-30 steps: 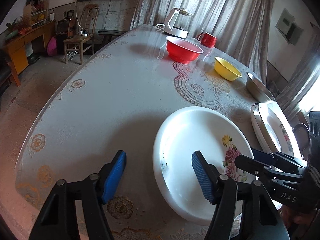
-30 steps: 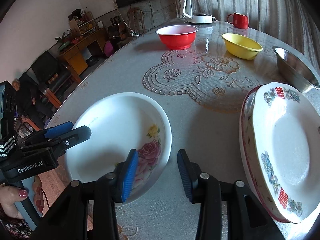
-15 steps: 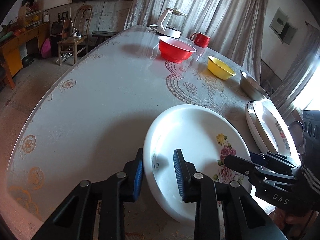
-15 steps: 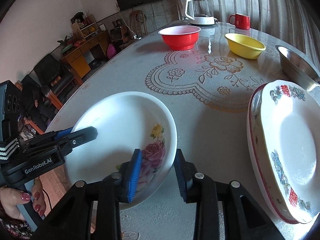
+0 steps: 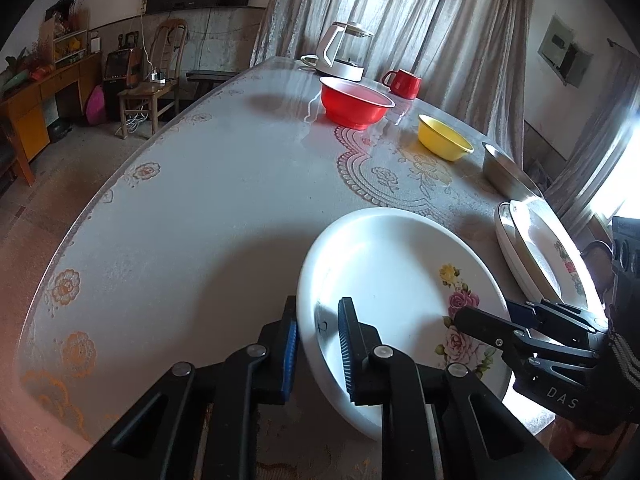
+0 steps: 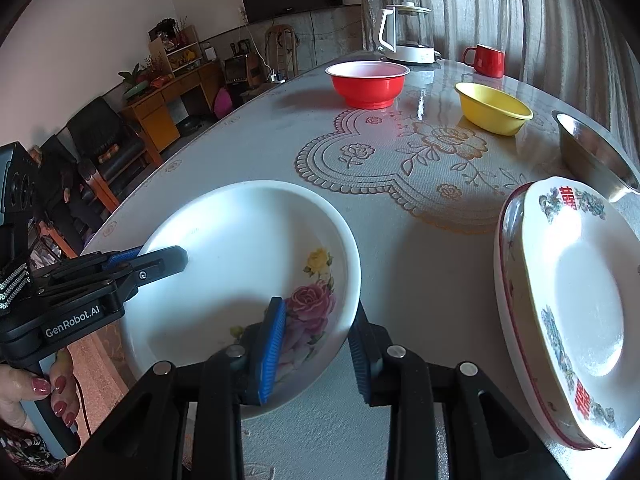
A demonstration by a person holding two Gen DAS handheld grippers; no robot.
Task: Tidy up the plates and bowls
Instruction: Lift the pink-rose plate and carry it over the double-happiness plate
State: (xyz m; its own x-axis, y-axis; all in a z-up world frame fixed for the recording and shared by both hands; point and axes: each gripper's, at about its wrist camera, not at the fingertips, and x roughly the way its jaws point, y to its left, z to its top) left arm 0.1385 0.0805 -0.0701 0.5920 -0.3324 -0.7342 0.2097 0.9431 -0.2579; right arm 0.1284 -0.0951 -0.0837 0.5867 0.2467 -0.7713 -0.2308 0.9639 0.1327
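Note:
A white plate with painted roses (image 5: 396,276) (image 6: 248,264) is held at the near end of the table, its rim lifted off the cloth. My left gripper (image 5: 318,344) is shut on its left rim. My right gripper (image 6: 318,340) is shut on its right rim. Each gripper shows in the other's view: the right one (image 5: 516,328), the left one (image 6: 140,260). A stack of decorated plates (image 6: 568,300) (image 5: 540,252) lies to the right. A red bowl (image 6: 368,82), a yellow bowl (image 6: 492,108) and a steel bowl (image 6: 592,156) stand farther back.
A kettle (image 5: 344,54) and a red mug (image 5: 402,82) stand at the table's far end. The table edge (image 5: 100,196) curves along the left, with a chair (image 5: 160,76) and a wooden cabinet (image 5: 36,104) beyond it.
Both grippers went from open to shut on the rose plate's opposite rims, and the plate has lifted slightly off the table.

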